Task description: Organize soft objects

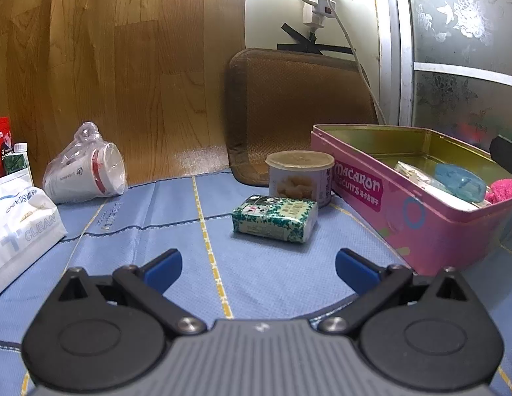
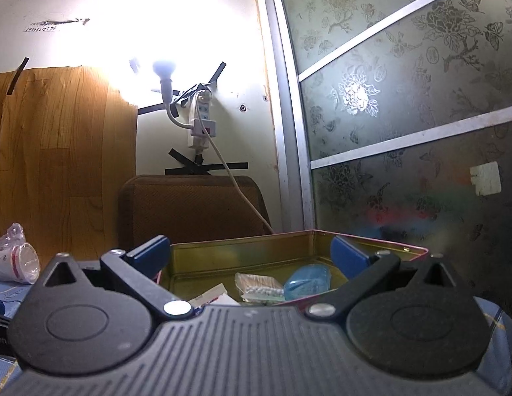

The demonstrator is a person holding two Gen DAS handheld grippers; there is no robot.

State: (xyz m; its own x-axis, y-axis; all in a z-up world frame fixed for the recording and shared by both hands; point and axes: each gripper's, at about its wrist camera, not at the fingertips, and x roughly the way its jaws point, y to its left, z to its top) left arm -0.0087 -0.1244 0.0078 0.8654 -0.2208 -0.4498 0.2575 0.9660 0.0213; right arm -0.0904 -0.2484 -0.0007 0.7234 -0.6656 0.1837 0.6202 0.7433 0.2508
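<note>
1. Left hand-held gripper: blue-padded jaws spread wide, empty, low over the blue quilted tabletop.
2. Green-patterned soft tissue packet: on the tabletop ahead, beside the pink rectangular metal tin.
3. Right hand-held gripper: wide open, empty, above the tin.

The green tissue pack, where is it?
In the left wrist view, the green tissue pack lies on the blue mat, just before the round can, left of the pink tin.

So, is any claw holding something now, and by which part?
Nothing is held. The left claw is open above the blue mat; the right claw is open over the pink tin.
</note>
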